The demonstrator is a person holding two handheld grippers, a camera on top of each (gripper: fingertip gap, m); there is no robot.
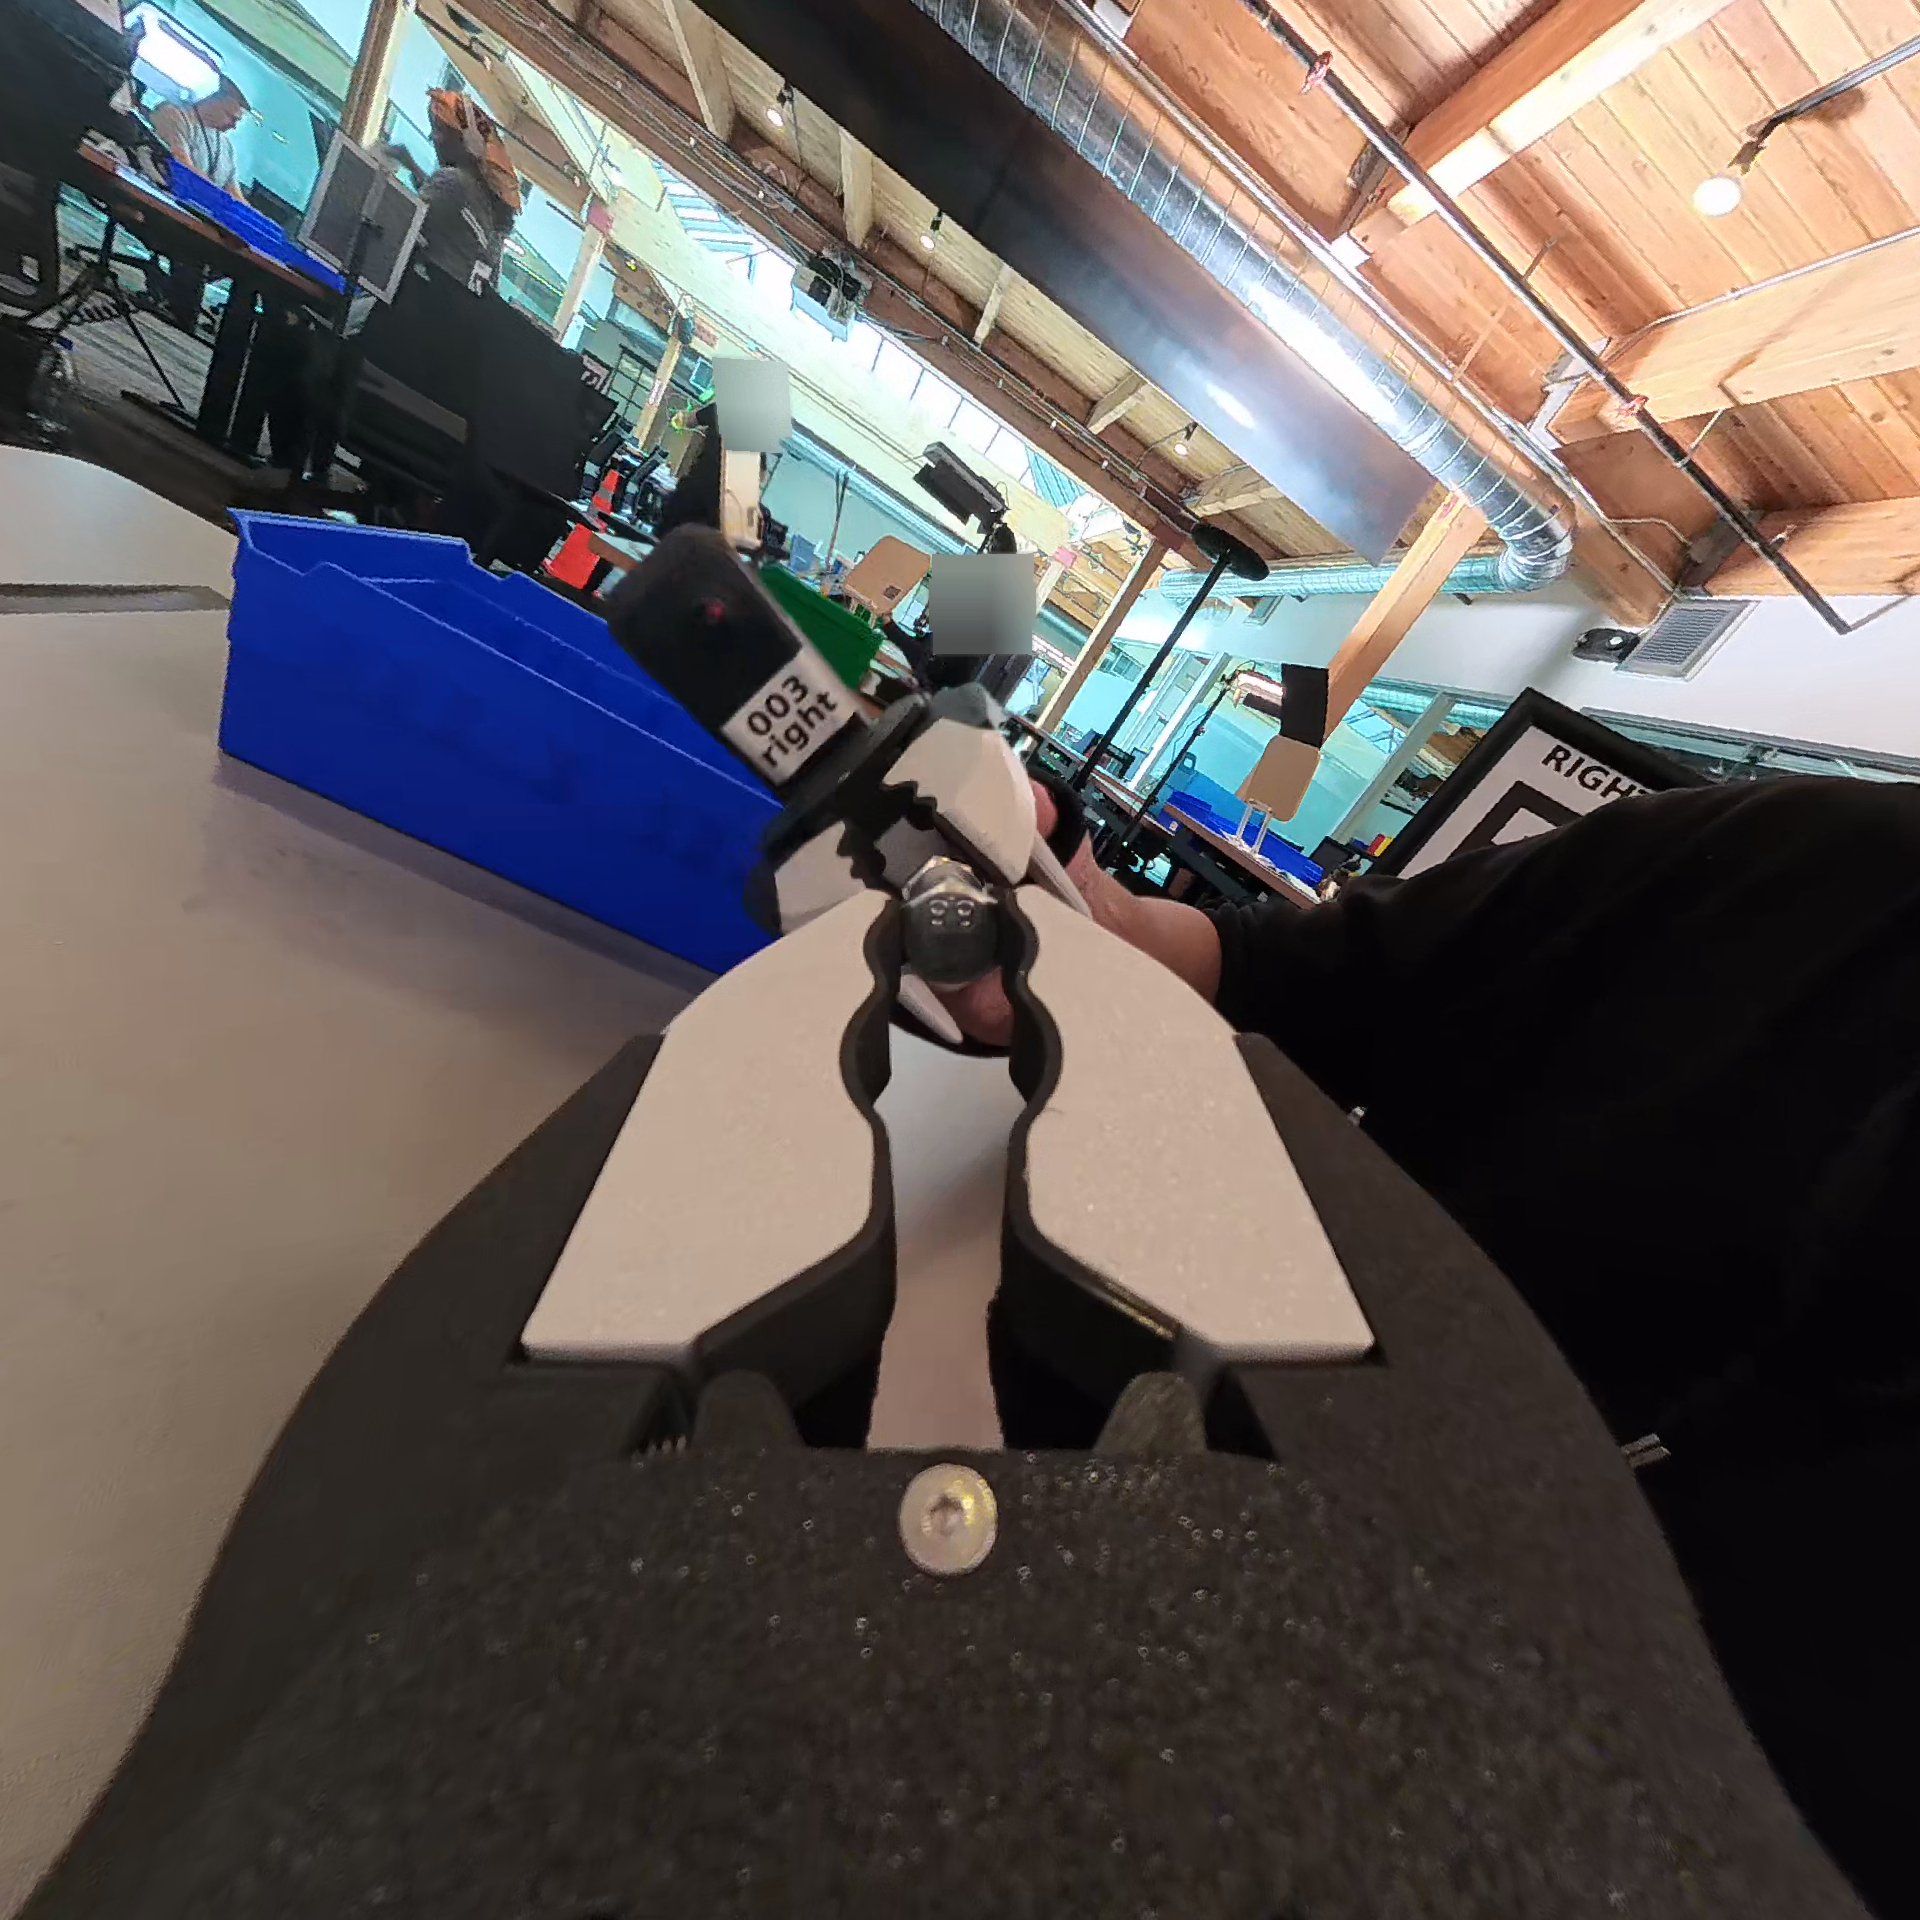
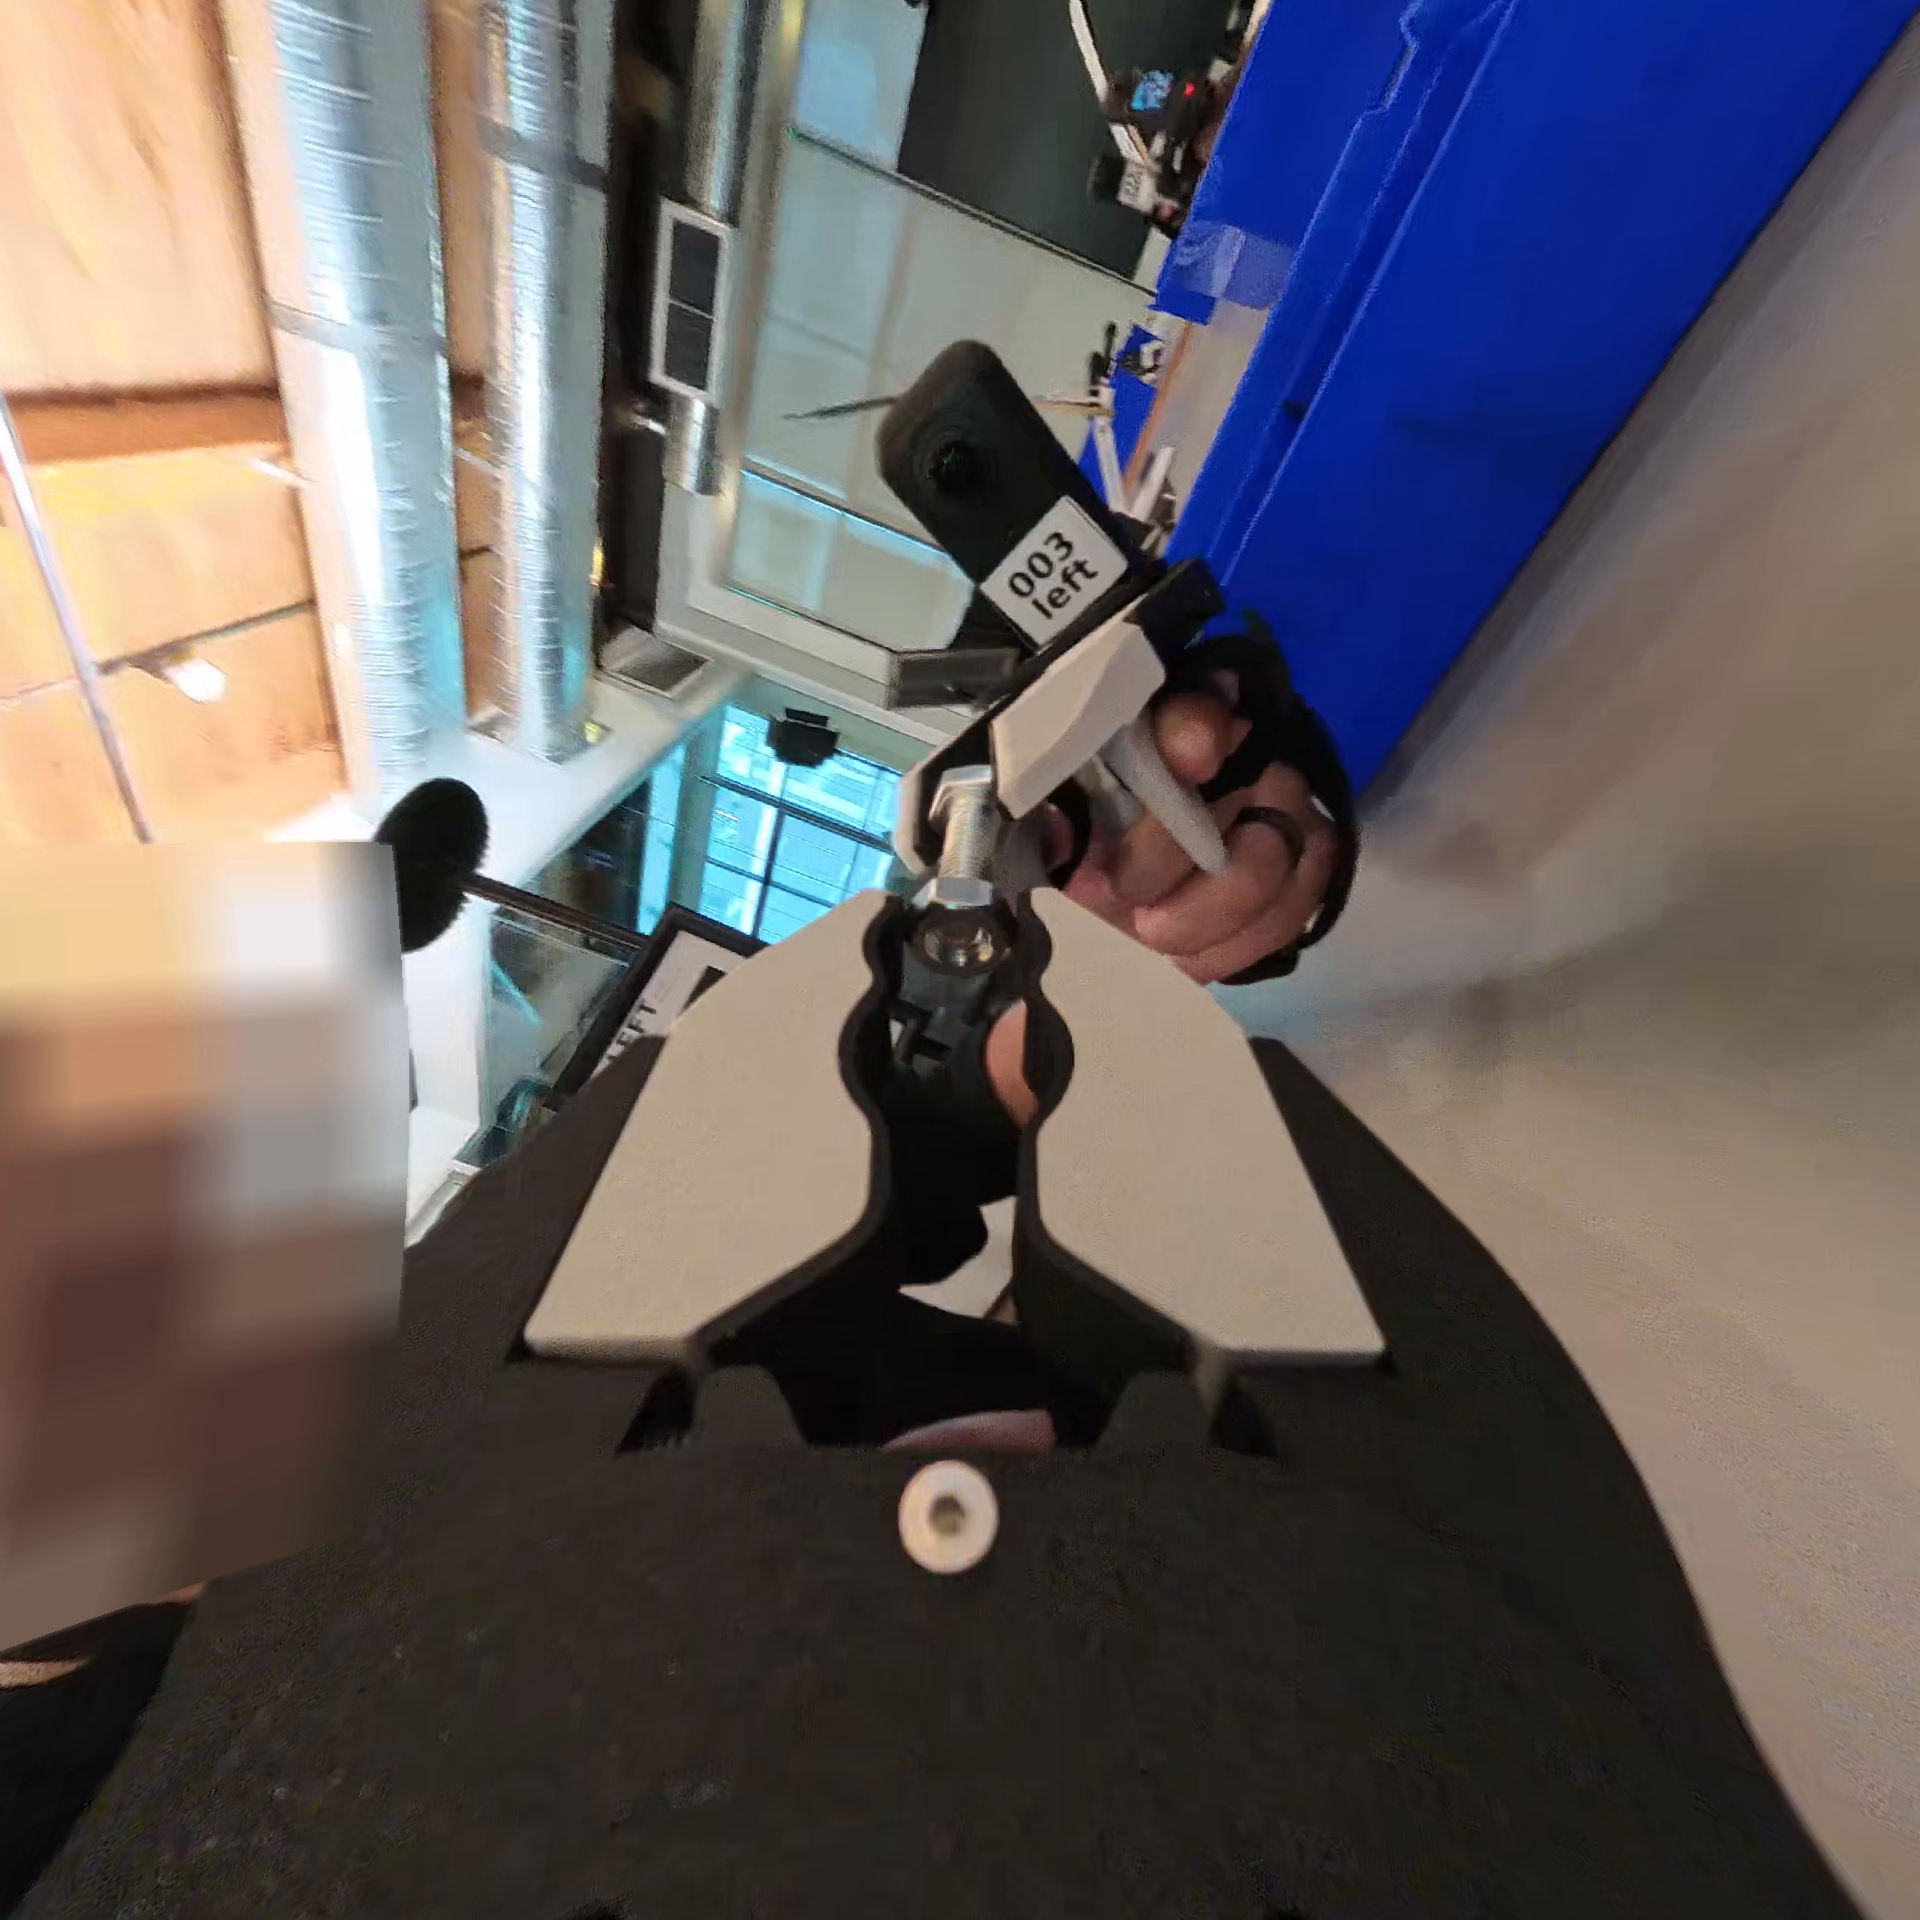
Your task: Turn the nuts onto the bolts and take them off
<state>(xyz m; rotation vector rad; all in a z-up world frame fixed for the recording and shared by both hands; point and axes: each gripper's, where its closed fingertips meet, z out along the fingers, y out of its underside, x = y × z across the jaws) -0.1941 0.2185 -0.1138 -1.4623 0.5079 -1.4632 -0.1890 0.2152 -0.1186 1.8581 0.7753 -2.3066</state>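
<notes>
left wrist view looks along the left claw (image 1: 951, 940), whose white fingers with black wavy pads are pinched narrow on the hexagonal head of a shiny silver steel bolt (image 1: 943, 925). just beyond it the right claw (image 1: 920, 868) comes in from the upper left, touching the far end of the same bolt, with the person's hand (image 1: 1132, 935) and a black sleeve (image 1: 1558, 1039) behind. right wrist view shows the right claw (image 2: 956, 935) closed on a silver hexagonal nut (image 2: 961, 896) that sits on the bolt's threaded shank (image 2: 971, 831), while the left claw (image 2: 961, 795) holds the head end. both parts hang in the air above the pale grey worktop (image 1: 260, 1039).

the bolt and nut look small, rigid and light, with slick metal faces. i judge the flats of the hex are the places to grip, since the threads or corners would likely let the pads slip during turning. keeping nut and shank in line should matter, as a tilt could jam the thread.

a blue plastic bin (image 1: 468, 686) stands on the worktop near the claws on the far side, its wall the nearest edge. toward the camera the worktop offers open room for rotating the wrists.
</notes>
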